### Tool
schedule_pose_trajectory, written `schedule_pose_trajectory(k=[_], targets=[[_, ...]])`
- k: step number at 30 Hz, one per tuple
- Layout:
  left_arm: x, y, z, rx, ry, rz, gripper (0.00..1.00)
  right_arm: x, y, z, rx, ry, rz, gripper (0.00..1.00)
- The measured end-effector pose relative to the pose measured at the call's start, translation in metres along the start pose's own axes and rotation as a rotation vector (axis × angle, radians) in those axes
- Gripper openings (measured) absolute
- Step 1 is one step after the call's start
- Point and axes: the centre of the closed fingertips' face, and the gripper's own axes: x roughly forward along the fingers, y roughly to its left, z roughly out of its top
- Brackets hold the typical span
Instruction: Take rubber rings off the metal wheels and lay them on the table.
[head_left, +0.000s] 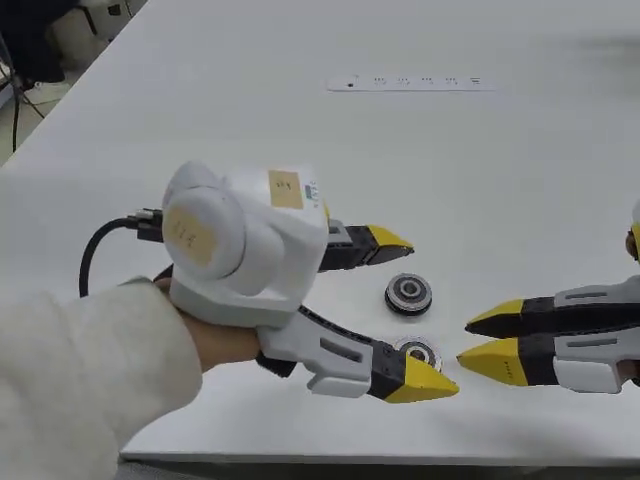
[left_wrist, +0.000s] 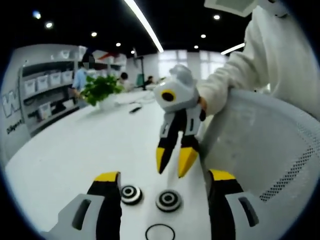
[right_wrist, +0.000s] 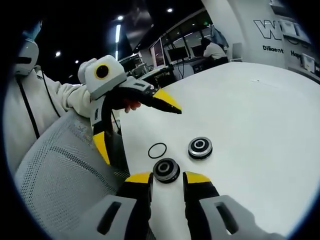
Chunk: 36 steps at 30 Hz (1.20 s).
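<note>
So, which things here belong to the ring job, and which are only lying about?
Job: nearer metal wheel, farther metal wheel, loose rubber ring, left hand-held gripper, right hand-held gripper.
Lying about: white strip, potted plant, mesh chair.

Left tongs (head_left: 428, 315) spread wide, right tongs (head_left: 470, 340) seemingly just ajar

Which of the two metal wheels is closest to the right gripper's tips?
The wheel directly in front of the right gripper, next to the loose black ring; the other wheel lies farther out.
</note>
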Motion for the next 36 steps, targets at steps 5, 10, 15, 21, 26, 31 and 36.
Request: schedule_pose_trajectory(k=[5, 10, 15, 21, 26, 31, 36], targets=[[0.002, 0.000, -0.008, -0.010, 0.015, 0.002, 0.68, 0.003, -0.002, -0.003, -0.007, 0.007, -0.004, 0.21], [0.003, 0.001, -0.014, -0.022, 0.026, 0.001, 0.63, 0.003, -0.001, -0.004, -0.010, 0.010, -0.004, 0.21], [0.004, 0.001, -0.016, -0.027, 0.026, 0.010, 0.57, 0.003, -0.003, -0.004, -0.005, 0.006, -0.007, 0.20], [0.006, 0.000, -0.021, -0.038, 0.026, 0.005, 0.52, 0.004, -0.003, -0.005, -0.009, 0.010, -0.008, 0.20], [0.008, -0.002, -0.023, -0.039, 0.029, -0.004, 0.48, 0.005, -0.004, -0.006, -0.010, 0.013, -0.010, 0.20], [0.010, -0.004, -0.026, -0.038, 0.034, -0.009, 0.45, 0.007, -0.004, -0.007, -0.008, 0.014, -0.007, 0.20], [0.012, -0.006, -0.028, -0.037, 0.037, -0.020, 0.43, 0.008, -0.004, -0.007, -0.007, 0.013, -0.005, 0.20]])
